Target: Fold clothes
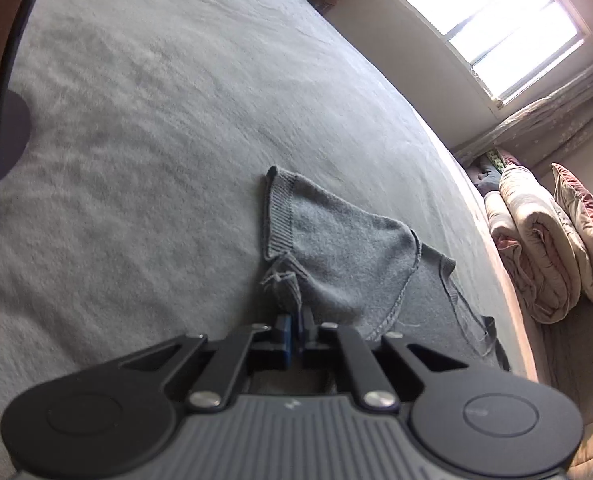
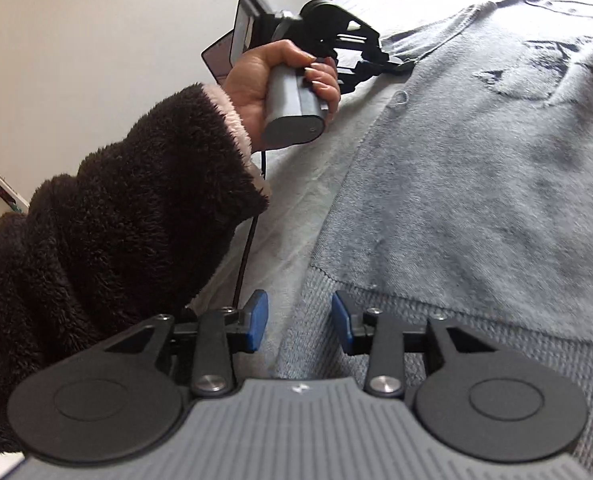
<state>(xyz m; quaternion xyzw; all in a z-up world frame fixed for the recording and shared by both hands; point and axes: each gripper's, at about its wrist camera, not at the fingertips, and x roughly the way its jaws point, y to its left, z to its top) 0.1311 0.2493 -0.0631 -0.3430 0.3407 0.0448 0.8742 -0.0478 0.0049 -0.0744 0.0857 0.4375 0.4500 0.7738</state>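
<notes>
On the bed (image 1: 176, 120), L fingers (image 1: 295, 330) pinch sweater (image 1: 336, 248) edge; R fingers (image 2: 300, 322) spread, straddling its hem.

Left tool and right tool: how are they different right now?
The left tool has its jaws pinched shut; the right tool has its jaws standing apart. The left tool grips a bunched bit of the grey sweater; the right tool grips nothing, with the sweater's ribbed hem showing in its gap. Both are black with blue pads and point down at the same sweater on the bed.
</notes>
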